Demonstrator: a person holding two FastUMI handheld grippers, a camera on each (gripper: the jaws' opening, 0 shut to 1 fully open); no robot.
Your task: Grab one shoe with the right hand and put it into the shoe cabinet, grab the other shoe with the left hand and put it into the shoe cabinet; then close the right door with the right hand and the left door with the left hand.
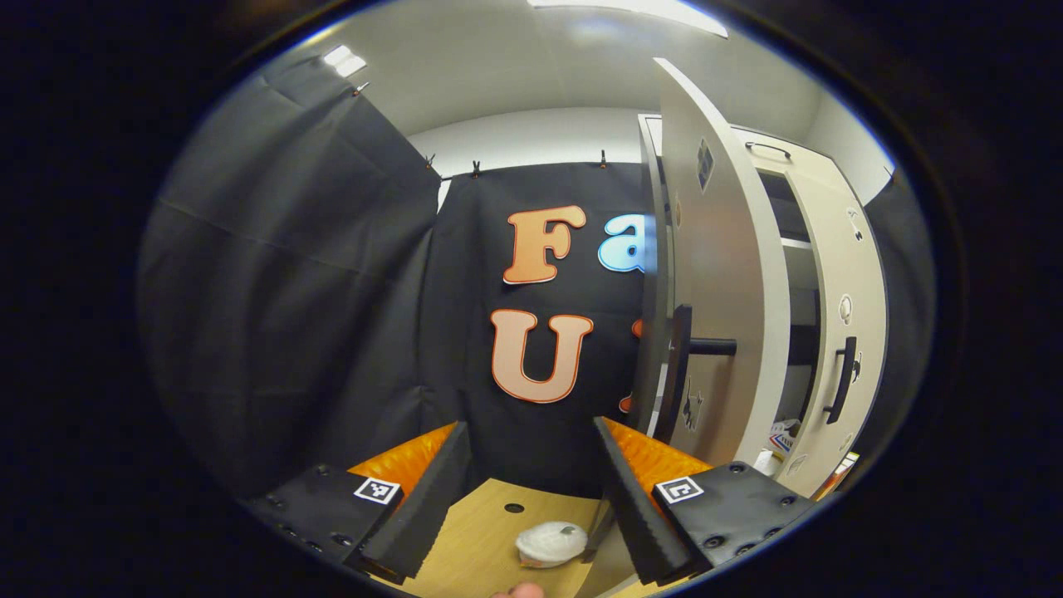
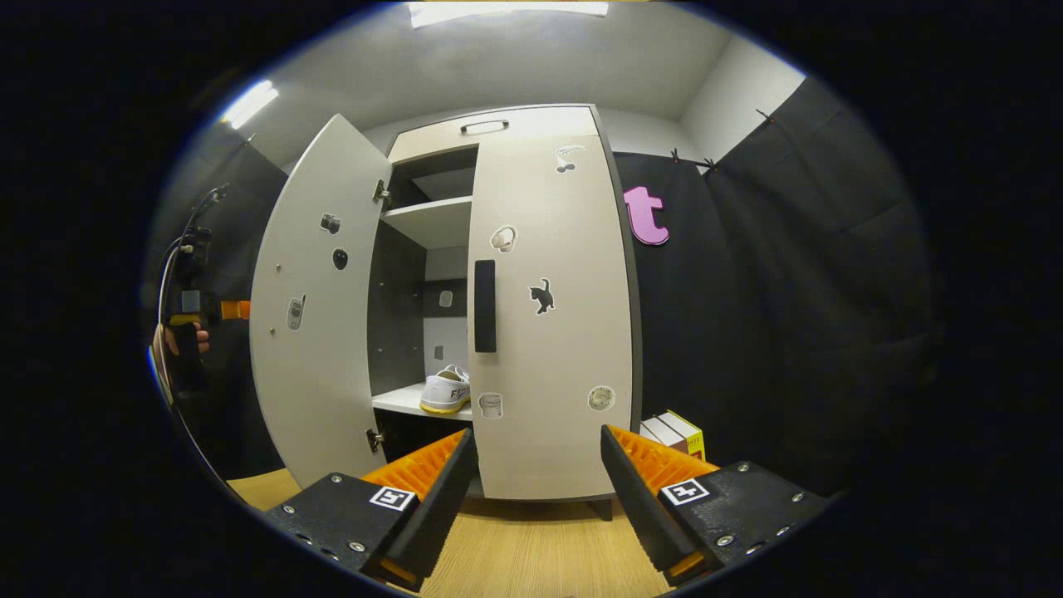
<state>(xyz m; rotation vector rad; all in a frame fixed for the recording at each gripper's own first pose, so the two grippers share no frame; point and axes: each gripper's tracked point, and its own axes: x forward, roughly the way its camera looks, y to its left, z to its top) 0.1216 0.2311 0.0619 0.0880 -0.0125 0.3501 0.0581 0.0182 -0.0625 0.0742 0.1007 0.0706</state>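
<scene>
The pale shoe cabinet (image 2: 548, 349) stands ahead in the right gripper view. Its left door (image 2: 320, 316) swings wide open, and its right door (image 2: 552, 249) lies flat across the front. One white shoe (image 2: 446, 390) rests on the lower shelf, partly hidden behind the right door's edge. My right gripper (image 2: 538, 432) is open and empty, a short way in front of the right door. My left gripper (image 1: 530, 428) is open and empty too, beside the outer face of the left door (image 1: 714, 274), near its dark handle (image 1: 681, 365). A hand holds the left gripper (image 2: 224, 310) at the far left.
Wooden floor (image 2: 540, 548) runs under the cabinet. Coloured boxes (image 2: 677, 432) lean against the cabinet's right side. A small white rounded object (image 1: 551, 541) lies on the floor below my left gripper. Black cloth walls close in on the left and right.
</scene>
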